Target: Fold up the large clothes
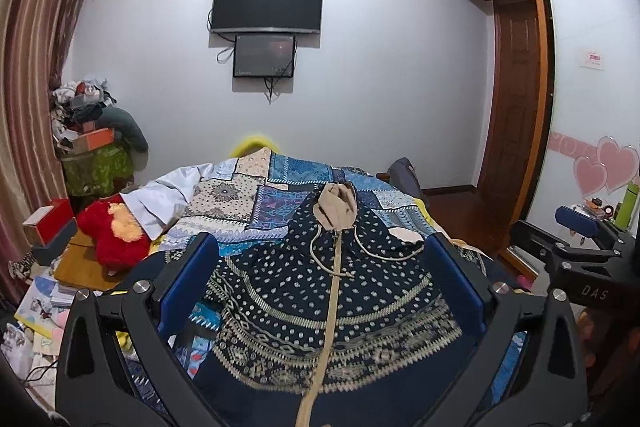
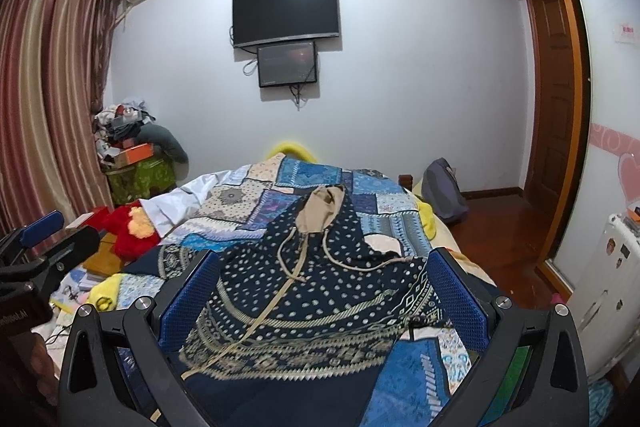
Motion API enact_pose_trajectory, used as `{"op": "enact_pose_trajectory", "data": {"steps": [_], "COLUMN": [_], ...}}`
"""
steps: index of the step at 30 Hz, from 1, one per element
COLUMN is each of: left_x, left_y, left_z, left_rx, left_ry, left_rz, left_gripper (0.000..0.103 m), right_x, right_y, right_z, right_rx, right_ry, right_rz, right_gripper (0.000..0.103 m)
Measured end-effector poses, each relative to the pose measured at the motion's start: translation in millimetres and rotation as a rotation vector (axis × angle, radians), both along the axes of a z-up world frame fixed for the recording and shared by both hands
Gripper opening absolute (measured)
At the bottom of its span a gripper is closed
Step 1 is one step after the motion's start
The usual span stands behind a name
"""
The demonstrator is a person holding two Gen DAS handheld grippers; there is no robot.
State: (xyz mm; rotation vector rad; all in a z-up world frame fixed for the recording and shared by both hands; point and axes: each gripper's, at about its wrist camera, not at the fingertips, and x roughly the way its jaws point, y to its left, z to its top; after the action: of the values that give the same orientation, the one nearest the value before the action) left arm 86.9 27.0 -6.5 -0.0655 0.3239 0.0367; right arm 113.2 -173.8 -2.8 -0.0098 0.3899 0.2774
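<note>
Fingers [image 1: 188,283] spread wide, hoodie [image 1: 332,291] flat between, untouched, both grippers.

One hoodie [image 1: 320,291], two screens [image 1: 267,5], one red plush toy [image 1: 114,233].

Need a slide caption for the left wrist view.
Open left tool above a dotted navy hooded garment spread on the patchwork bedspread.

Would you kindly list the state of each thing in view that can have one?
Hooded garment: spread flat on the bed, zipped shut, hood towards the wall.
Left gripper: open, holding nothing.
Right gripper: open, holding nothing.
Television: screen dark.
Smaller screen: faint reddish picture.
Wooden door: shut.
Curtain: drawn across.
</note>
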Motion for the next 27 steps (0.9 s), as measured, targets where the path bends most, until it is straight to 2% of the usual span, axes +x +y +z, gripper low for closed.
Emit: {"op": "enact_pose_trajectory", "data": {"steps": [9,14,18,21,27], "left_x": [124.7,195.8,253.5,292.1,346.8], "left_y": [44.3,67.0,81.2,88.9,101.9], "left_z": [-21.9,-38.4,-57.0,-76.4,-133.3], "left_rx": [-0.029,-0.026,-0.041,-0.030,-0.091], "left_ry": [0.107,0.161,0.246,0.300,0.442], "left_rz": [0.036,0.063,0.038,0.031,0.036], "left_gripper": [0.103,0.103,0.103,0.103,0.103], "right_x": [101.7,168.4,226.0,271.7,327.6], "right_y": [-6.6,-4.4,9.6,18.7,30.0], "right_z": [-8.6,-20.4,-38.7,-58.4,-107.4], "right_rx": [0.012,-0.037,-0.139,-0.204,-0.204], "right_ry": [0.080,0.110,0.126,0.179,0.321], "right_rz": [-0.049,-0.057,-0.074,-0.065,-0.005], "right_gripper": [0.103,0.103,0.103,0.103,0.103]}}
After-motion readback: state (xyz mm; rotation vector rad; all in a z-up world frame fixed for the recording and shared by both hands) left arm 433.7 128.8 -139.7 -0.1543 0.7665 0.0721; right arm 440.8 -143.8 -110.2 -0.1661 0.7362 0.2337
